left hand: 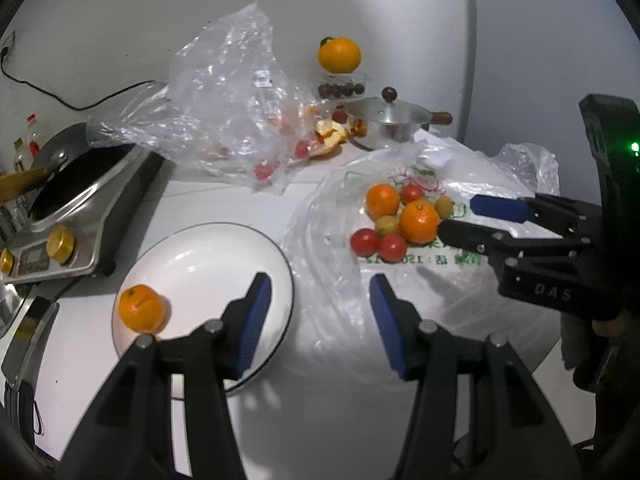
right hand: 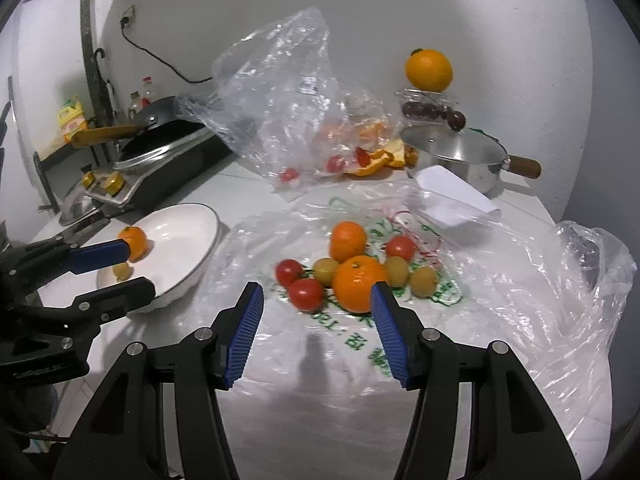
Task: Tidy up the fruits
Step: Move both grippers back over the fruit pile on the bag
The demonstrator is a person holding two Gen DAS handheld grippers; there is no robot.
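A white plate (left hand: 192, 256) holds one small orange (left hand: 141, 307); the right wrist view (right hand: 180, 236) also shows a small yellow-green tomato (right hand: 121, 270) in it. A pile of fruit lies on a flattened plastic bag (right hand: 460, 312): two oranges (right hand: 357, 283) (right hand: 347, 240), red tomatoes (right hand: 306, 293) and yellow-green ones (right hand: 423, 280). My left gripper (left hand: 320, 292) is open and empty, over the plate's right rim. My right gripper (right hand: 316, 300) is open and empty, just in front of the pile, and appears in the left wrist view (left hand: 456, 216).
A crumpled clear bag (right hand: 280, 92) with tomatoes and orange peel lies behind. A steel lidded pot (right hand: 456, 156) stands back right, with a big orange (right hand: 429, 70) on a clear box behind it. A stove with a black pan (right hand: 160, 136) is at left.
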